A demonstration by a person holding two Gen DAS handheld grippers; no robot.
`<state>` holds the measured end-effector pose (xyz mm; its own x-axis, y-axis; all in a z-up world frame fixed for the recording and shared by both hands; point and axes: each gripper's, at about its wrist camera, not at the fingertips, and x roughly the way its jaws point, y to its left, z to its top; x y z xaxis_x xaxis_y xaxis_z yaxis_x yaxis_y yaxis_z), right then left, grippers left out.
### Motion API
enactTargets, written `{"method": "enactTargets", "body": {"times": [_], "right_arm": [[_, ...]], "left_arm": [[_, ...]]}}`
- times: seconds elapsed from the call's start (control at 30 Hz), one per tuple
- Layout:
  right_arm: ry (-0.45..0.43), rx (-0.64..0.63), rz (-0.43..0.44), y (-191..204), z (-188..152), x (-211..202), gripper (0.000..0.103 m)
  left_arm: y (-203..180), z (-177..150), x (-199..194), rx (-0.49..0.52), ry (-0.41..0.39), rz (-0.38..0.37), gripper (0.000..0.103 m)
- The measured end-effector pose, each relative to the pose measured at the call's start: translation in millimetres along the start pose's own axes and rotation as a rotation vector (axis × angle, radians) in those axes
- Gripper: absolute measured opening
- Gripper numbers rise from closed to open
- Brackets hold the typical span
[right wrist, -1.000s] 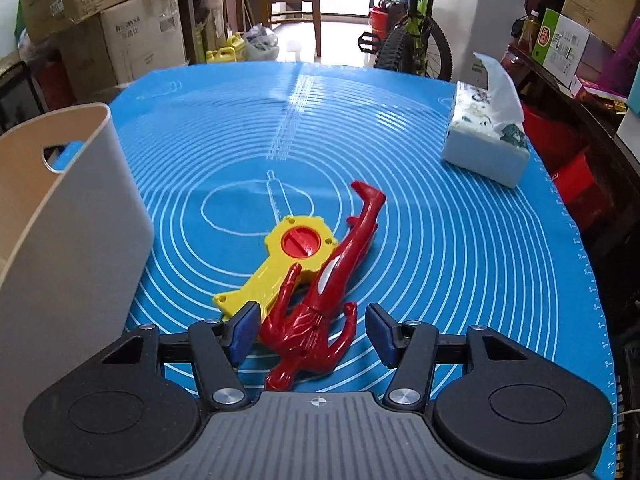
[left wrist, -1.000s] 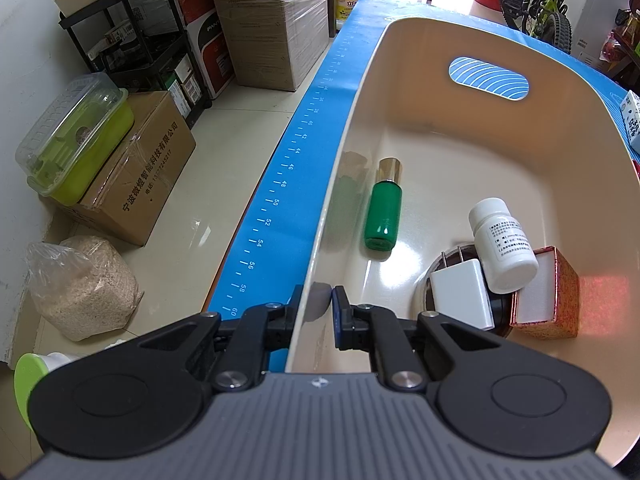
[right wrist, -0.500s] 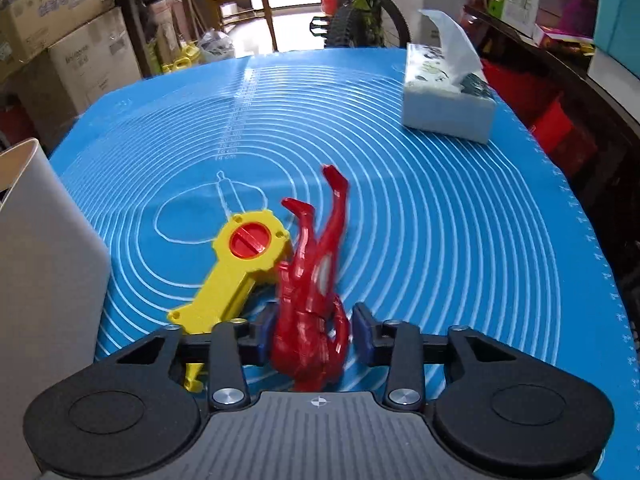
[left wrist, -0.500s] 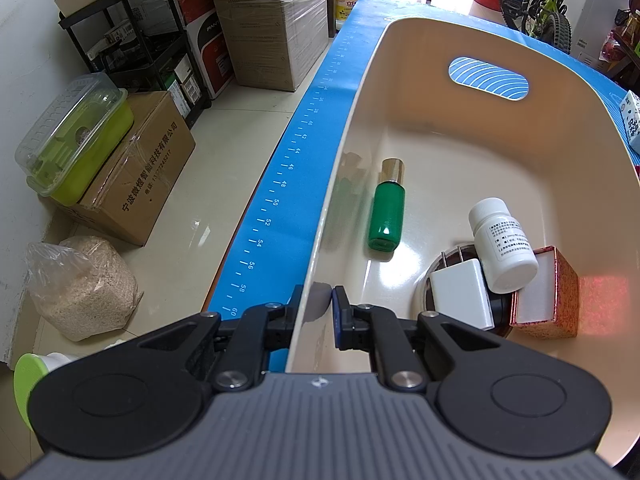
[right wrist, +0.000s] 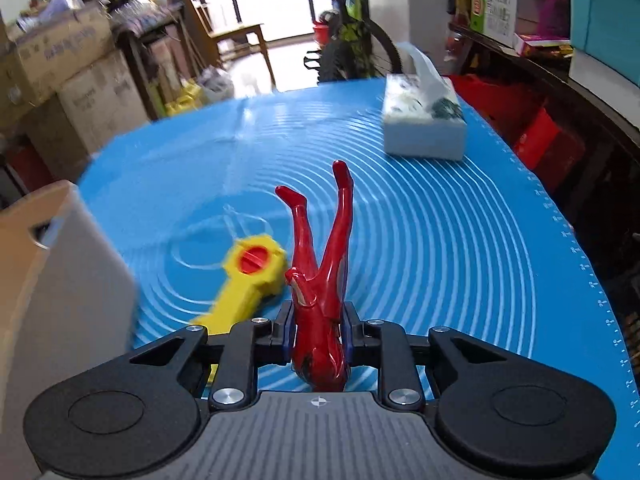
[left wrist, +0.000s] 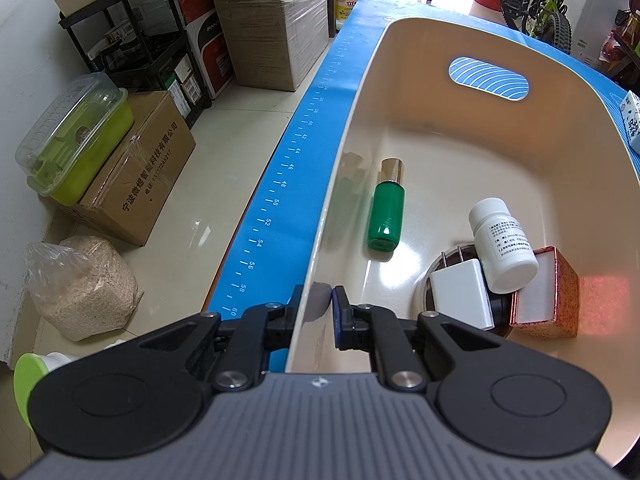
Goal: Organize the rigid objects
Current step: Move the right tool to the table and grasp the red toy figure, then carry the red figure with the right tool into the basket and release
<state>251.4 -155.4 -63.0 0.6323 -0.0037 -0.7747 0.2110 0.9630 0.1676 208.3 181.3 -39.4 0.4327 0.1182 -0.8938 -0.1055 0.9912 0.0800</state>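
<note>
Counts of rigid items, bin and mat

In the one cream bin (left wrist: 352, 128): one green bottle (left wrist: 386, 210), one white pill bottle (left wrist: 504, 248), one white charger plug (left wrist: 460, 294), one red patterned box (left wrist: 548, 294), one dark round item (left wrist: 500, 312) mostly hidden beneath them. On the one blue mat (right wrist: 460, 240): one red figure (right wrist: 320, 280), one yellow toy (right wrist: 248, 280), one tissue box (right wrist: 424, 124). Two grippers in all: left gripper (left wrist: 316, 312), right gripper (right wrist: 318, 334).

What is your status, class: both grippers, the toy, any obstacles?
Left hand-held gripper clamped on bin rim. Right hand-held gripper holds red figure, legs forward. Yellow toy lies beside it.
</note>
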Motion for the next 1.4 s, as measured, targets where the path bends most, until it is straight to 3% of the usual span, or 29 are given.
{"method": "enactTargets", "body": {"times": [0.33,0.53,0.8,1.07,1.3,1.33,1.4], "right_arm": [[-0.176,-0.076,0.186,59,29,-67,0.032],[-0.187,-0.143,0.290,95,37,-81,0.032],[-0.132,-0.260,0.344,150,13,-76,0.032],[0.017,-0.374,0.352,191,-20,-54,0.032],[0.147,-0.405,0.337,194,-38,-35,0.033],[0.142,-0.411,0.341,194,-38,-37,0.034],[0.127,-0.429,0.333,195,-37,-42,0.047]], "left_arm": [[0,0,-1,-0.002,0.001,-0.001,0.015],[0,0,-1,-0.002,0.001,-0.001,0.015],[0,1,-1,-0.002,0.002,-0.003,0.015],[1,1,-1,-0.003,0.002,-0.006,0.015],[2,1,-1,-0.004,0.002,-0.006,0.015],[2,1,-1,-0.004,0.002,-0.006,0.015],[2,1,-1,-0.004,0.003,-0.006,0.015]]}}
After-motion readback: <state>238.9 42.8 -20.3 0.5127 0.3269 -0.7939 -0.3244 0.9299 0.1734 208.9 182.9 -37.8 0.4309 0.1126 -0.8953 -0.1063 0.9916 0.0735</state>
